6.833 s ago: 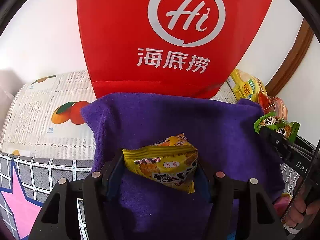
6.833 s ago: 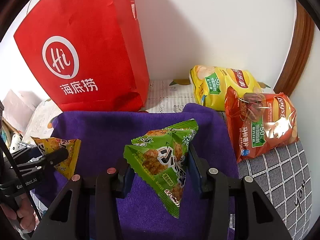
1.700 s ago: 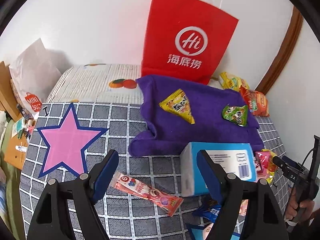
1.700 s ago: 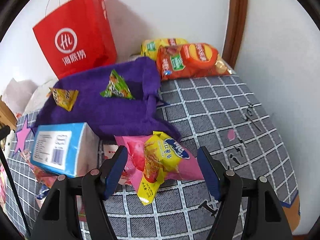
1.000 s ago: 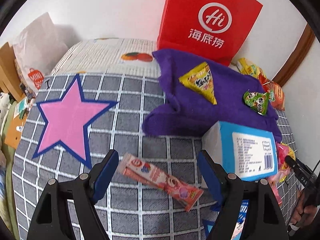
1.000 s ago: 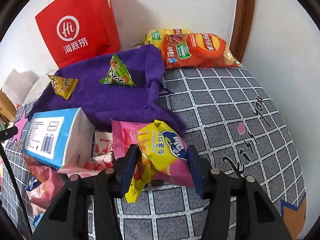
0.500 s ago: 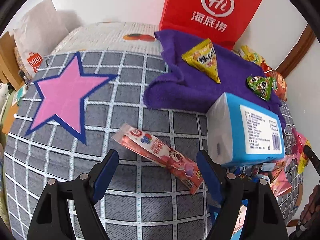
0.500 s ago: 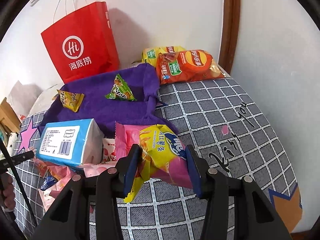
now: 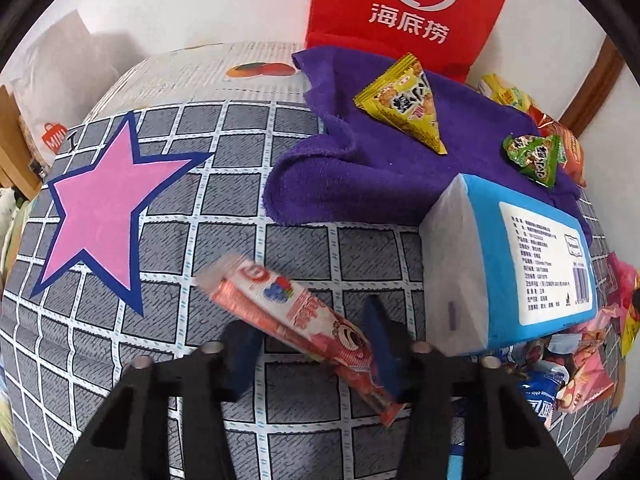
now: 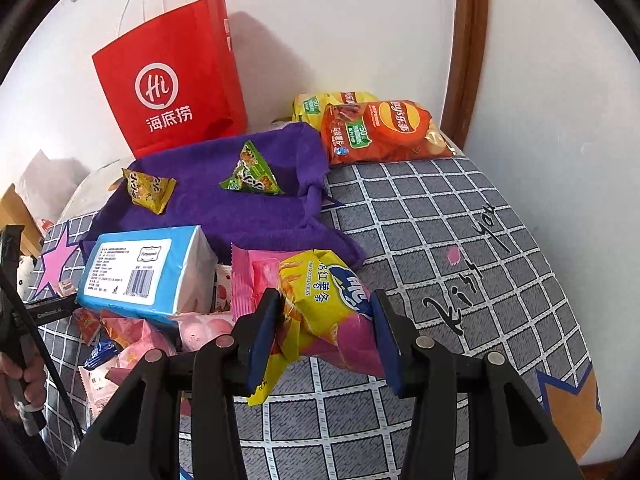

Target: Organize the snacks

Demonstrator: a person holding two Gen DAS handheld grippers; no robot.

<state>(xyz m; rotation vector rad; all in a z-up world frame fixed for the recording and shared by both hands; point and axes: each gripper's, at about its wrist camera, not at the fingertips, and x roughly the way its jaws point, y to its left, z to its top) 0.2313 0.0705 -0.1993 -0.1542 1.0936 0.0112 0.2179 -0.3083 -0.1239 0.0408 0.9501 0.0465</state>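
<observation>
Left tool (image 9: 316,354): jaws have just been closing around the long pink snack stick (image 9: 296,320), which lies on the grid-patterned surface (image 9: 240,240); contact of the pads cannot be told. Right tool (image 10: 326,334): clamped on the yellow-pink potato-stick bag (image 10: 324,300), beside the blue tissue pack (image 10: 140,272).

Bright, even lighting; soft shadows fall on the wall (image 10: 304,24). Strong fisheye curvature with dark corners; left-view foreground slightly blurred.
</observation>
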